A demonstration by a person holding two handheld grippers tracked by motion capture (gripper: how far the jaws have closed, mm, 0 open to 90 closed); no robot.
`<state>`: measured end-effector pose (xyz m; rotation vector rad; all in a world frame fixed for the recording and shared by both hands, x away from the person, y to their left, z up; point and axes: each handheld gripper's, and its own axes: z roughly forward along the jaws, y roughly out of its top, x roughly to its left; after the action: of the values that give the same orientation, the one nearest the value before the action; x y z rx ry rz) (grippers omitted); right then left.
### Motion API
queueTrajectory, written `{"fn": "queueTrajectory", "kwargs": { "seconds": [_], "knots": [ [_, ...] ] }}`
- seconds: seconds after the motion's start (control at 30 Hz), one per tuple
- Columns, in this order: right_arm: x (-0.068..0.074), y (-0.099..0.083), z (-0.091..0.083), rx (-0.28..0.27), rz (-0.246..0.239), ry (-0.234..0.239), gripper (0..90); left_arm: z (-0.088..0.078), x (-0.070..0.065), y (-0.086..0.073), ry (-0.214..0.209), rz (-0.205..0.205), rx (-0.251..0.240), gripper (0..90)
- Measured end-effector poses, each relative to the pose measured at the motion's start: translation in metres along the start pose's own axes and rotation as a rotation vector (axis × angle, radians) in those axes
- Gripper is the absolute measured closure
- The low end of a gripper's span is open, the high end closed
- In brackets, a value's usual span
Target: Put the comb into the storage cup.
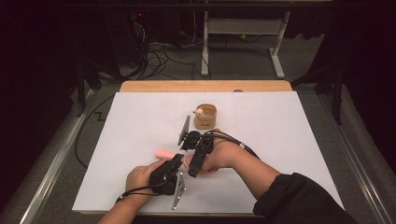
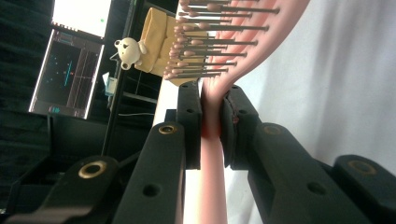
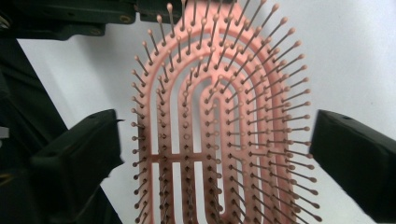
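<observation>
The left claw (image 2: 212, 116) is clamped narrow on the neck of a pink hairbrush (image 2: 212, 154), just where the handle widens into the head; its 2 pads press flat on either side of the plastic. The right claw (image 3: 215, 144) stands wide, its 2 jaws straddling the brush head (image 3: 210, 130) without touching it, bristle tips pointing toward the camera and bare gaps on both sides.

In the high view the hairbrush (image 1: 164, 153) is held low over the white surface (image 1: 280, 140), handle end pointing away from the left claw (image 1: 177, 161), with the right claw (image 1: 192, 172) just beside it over the head. Beyond the brush, well apart from it, stands a small round wooden basket (image 1: 206, 116) with a tiny bear figure (image 1: 199, 112) on its rim.

The step in hand looks like a handover or a 2-handed hold of the brush head. To do it well, the left claw should keep the neck steady and level while the right claw centres itself over the widest part of the head. It would be better to close on the solid rim than on the bristles, which would bend and let the brush slip. Only once that grip is firm should the left claw let go.
</observation>
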<state>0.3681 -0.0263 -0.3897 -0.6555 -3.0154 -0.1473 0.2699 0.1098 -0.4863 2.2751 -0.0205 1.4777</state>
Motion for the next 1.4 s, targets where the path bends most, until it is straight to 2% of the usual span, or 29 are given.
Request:
{"fn": "queueTrajectory", "kwargs": {
  "seconds": [0.13,0.17,0.2,0.23,0.37,0.43,0.53,0.6,0.7,0.73,0.83,1.07,1.13,1.3,1.4],
  "knots": [
    [0.001,-0.001,-0.002,0.002,-0.007,-0.003,0.2,0.000,0.000,-0.001,0.003,-0.005,-0.001,80.0],
    [0.001,-0.001,-0.003,-0.002,-0.012,-0.005,0.2,0.001,-0.001,-0.001,0.002,-0.022,-0.014,80.0],
    [0.002,-0.002,-0.005,-0.001,-0.010,-0.007,0.2,0.000,0.001,-0.001,0.002,-0.009,-0.002,80.0],
    [0.001,-0.002,-0.006,-0.006,-0.008,-0.009,0.2,0.000,0.000,-0.001,0.003,-0.026,-0.015,80.0],
    [0.001,-0.006,-0.013,-0.008,-0.013,-0.007,0.2,0.001,0.002,-0.002,0.002,-0.037,-0.014,80.0],
    [0.000,-0.008,-0.017,-0.006,-0.013,-0.009,0.2,0.001,0.002,-0.002,0.003,-0.033,-0.012,80.0],
    [0.001,-0.013,-0.019,0.007,-0.040,-0.028,0.2,0.001,0.002,-0.002,0.007,-0.029,-0.011,80.1],
    [0.001,-0.015,-0.020,0.004,-0.033,-0.035,0.2,0.001,0.002,-0.002,0.009,-0.030,-0.008,80.1],
    [0.001,-0.019,-0.024,-0.002,-0.028,-0.034,0.2,-0.001,0.004,-0.002,0.004,-0.008,0.020,80.1],
    [0.001,-0.021,-0.024,-0.005,-0.027,-0.038,0.2,-0.001,0.003,-0.002,0.007,-0.021,0.009,80.1],
    [-0.002,-0.025,-0.026,-0.008,-0.025,-0.034,0.2,-0.001,0.004,-0.003,0.014,-0.020,0.016,80.0],
    [-0.007,-0.037,-0.028,-0.005,-0.038,-0.044,0.3,-0.001,0.007,-0.007,0.026,0.007,0.053,80.1],
    [-0.009,-0.041,-0.028,-0.008,-0.029,-0.045,0.3,0.000,0.007,-0.008,0.030,-0.009,0.050,80.1],
    [-0.014,-0.052,-0.029,-0.002,-0.013,-0.056,0.3,-0.001,0.010,-0.011,0.035,-0.013,0.065,80.0],
    [-0.018,-0.060,-0.028,-0.010,0.001,-0.052,0.3,-0.001,0.011,-0.012,0.035,-0.028,0.056,79.9]
  ]
}}
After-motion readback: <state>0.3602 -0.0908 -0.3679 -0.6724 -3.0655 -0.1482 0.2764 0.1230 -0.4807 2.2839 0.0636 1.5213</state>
